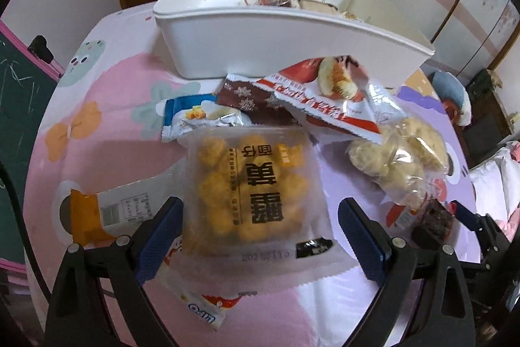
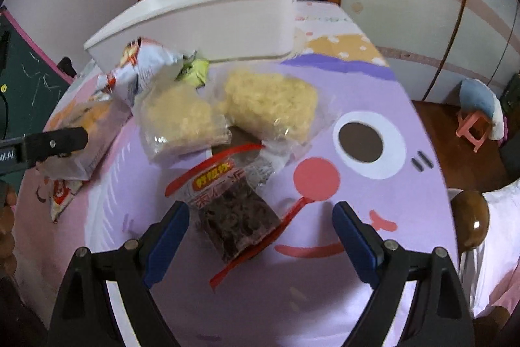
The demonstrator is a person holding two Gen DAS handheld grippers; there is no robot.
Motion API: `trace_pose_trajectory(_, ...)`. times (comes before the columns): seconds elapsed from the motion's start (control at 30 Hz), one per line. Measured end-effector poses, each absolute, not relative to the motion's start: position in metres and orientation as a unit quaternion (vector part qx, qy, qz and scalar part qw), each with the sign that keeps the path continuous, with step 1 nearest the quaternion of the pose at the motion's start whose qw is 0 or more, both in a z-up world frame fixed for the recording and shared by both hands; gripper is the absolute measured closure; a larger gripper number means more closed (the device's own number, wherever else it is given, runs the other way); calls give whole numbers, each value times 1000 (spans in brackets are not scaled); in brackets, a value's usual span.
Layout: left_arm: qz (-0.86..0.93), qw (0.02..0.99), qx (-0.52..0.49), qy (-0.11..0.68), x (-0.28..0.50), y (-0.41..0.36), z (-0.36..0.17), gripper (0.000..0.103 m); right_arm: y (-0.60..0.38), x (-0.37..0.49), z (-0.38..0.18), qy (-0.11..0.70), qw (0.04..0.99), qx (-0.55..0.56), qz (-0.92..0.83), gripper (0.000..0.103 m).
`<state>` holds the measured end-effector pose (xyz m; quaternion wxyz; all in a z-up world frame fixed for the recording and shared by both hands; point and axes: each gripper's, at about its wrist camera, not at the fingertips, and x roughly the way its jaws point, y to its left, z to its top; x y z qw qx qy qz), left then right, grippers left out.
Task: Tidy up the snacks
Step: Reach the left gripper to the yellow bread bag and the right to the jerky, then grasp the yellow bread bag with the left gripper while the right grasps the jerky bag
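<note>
In the left wrist view my left gripper point(image 1: 261, 233) is open, its fingers on either side of a frosted pack of yellow pastry balls point(image 1: 253, 187). Behind the pack lie a blue-white packet point(image 1: 195, 116), a brown snowflake packet point(image 1: 250, 103), a red-white packet point(image 1: 325, 96) and a clear bag of pale puffs point(image 1: 396, 158). The white bin point(image 1: 286, 44) stands behind them with a few snacks inside. My right gripper point(image 2: 263, 239) is open around a dark snack pack with red trim point(image 2: 237, 217). Two clear puff bags point(image 2: 182, 119) point(image 2: 273, 103) lie beyond it, before the bin point(image 2: 208, 18).
A cartoon-print cloth point(image 2: 373, 184) covers the surface. An orange-white packet point(image 1: 107, 213) lies at the left. A crumpled packet point(image 2: 143, 67) and a green one point(image 2: 196, 72) rest by the bin. A chalkboard point(image 1: 19, 93) stands left, a wooden knob point(image 2: 469, 218) right, a pink stool point(image 2: 473, 127) beyond.
</note>
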<state>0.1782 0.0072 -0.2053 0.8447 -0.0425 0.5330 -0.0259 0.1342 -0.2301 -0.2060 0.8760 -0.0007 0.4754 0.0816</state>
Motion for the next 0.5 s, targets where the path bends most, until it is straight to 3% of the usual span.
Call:
trace_pose_trajectory(0.27, -13, 835, -45, 548, 188, 11, -219, 8, -216, 130, -213, 464, 880, -44, 86, 12)
trace_pose_trajectory(0.37, -18, 832, -47, 553, 190, 10, -222, 15, -216, 129, -214, 462, 881, -49, 88, 14)
trace_pose_trajectory(0.5, -24, 835, -35, 548, 190, 7, -220, 22, -212, 127, -213, 458, 882, -53, 98, 28)
